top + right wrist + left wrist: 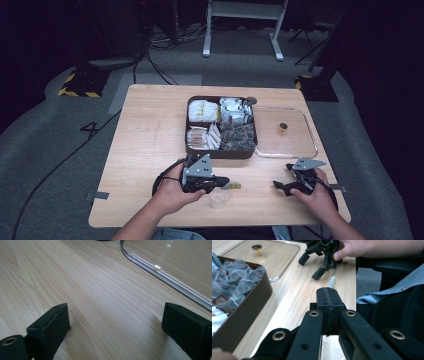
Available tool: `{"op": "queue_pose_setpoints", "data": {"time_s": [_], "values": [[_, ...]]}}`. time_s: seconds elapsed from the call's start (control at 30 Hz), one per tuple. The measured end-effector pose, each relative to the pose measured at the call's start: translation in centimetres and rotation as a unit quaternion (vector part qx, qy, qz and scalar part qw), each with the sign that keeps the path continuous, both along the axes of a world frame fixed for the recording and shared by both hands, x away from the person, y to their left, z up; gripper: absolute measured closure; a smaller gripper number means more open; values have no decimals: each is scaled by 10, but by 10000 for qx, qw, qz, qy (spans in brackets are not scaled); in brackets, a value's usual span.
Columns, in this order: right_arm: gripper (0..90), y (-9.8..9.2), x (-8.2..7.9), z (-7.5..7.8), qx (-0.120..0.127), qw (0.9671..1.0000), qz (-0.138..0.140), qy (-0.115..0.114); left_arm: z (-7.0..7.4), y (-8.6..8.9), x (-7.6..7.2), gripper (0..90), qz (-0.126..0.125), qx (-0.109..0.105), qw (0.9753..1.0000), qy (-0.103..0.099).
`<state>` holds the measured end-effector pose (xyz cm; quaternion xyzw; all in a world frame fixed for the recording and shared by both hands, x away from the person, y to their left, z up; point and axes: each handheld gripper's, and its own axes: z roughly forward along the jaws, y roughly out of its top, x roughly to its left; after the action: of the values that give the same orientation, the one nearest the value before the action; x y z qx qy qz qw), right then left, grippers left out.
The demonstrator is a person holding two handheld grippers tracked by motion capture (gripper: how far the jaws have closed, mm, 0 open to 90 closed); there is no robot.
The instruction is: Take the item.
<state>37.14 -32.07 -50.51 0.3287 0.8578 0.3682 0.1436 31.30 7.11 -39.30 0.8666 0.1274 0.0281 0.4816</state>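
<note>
The left gripper [223, 182] pinches a sachet [232, 185] above a clear cup [220, 198] (jaws pressed together); the right gripper [284, 187] gapes wide, nothing between. Both sit on a wooden table [145, 145] over grey carpet [45, 145], dark room around.

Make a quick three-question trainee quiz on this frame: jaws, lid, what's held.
1. True or false: the right gripper has its jaws shut.
2. Where does the clear lid lie?
A. flat beside the brown box, on its right
B. closed on top of it
C. clamped in a gripper
3. What does the left gripper hold?

Key
1. False: the jaws stand wide apart with bare wood between them.
2. A
3. A thin sachet, pinched between shut jaws, its end sticking out past them.
</note>
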Motion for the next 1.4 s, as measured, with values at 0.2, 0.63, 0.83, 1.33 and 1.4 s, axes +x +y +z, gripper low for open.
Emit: {"op": "queue_pose_setpoints", "data": {"time_s": [0.2, 0.63, 0.83, 1.33, 1.4], "values": [[79, 0, 0, 0, 0, 10000, 0, 0, -7, 0, -2, 900, -32, 35, 10000, 69], [79, 0, 0, 0, 1, 10000, 0, -1, -8, 9, -2, 699, -46, -177, 9995, 266], [79, 0, 0, 0, 0, 10000, 0, 1, -3, 13, -2, 530, 152, -285, 9995, -28], [82, 0, 0, 0, -2, 10000, -5, -3, 10, 59, -9, 396, 1540, 77, 9874, -371], [82, 0, 0, 0, -2, 10000, -6, 0, 9, 64, -9, 387, 1676, 124, 9851, -358]]}}
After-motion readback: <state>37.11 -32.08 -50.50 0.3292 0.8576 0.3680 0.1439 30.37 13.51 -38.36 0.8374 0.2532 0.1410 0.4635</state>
